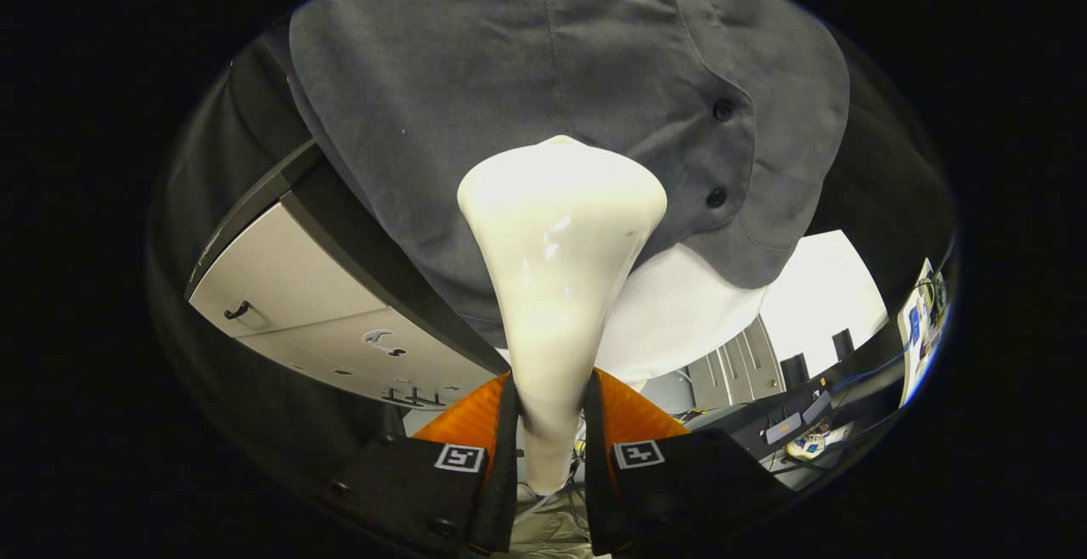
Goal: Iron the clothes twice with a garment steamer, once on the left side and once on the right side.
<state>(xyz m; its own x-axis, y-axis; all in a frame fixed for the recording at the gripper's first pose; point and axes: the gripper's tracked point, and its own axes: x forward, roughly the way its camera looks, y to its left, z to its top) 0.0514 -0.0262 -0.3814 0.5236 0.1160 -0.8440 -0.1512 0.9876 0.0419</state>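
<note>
While the gripper (550, 431) is clamped on the steamer (556, 270) handle, its wide head is pressed against the grey shirt (509, 75).

Single fisheye view, camera mounted on gripper (550, 436), facing forward along both fingers (475, 448), which sit at 6 o'clock clamped on neck of steamer (556, 270). Steamer head fills centre, very near lens. View angles upward from low at shirt (526, 75), close, covering 10 to 2 o'clock. Cabinet (297, 304) lies at 8 o'clock, tilted by lens roll. Desks (815, 423) far off at 4 o'clock. Strong barrel distortion bends outer scene.
</note>
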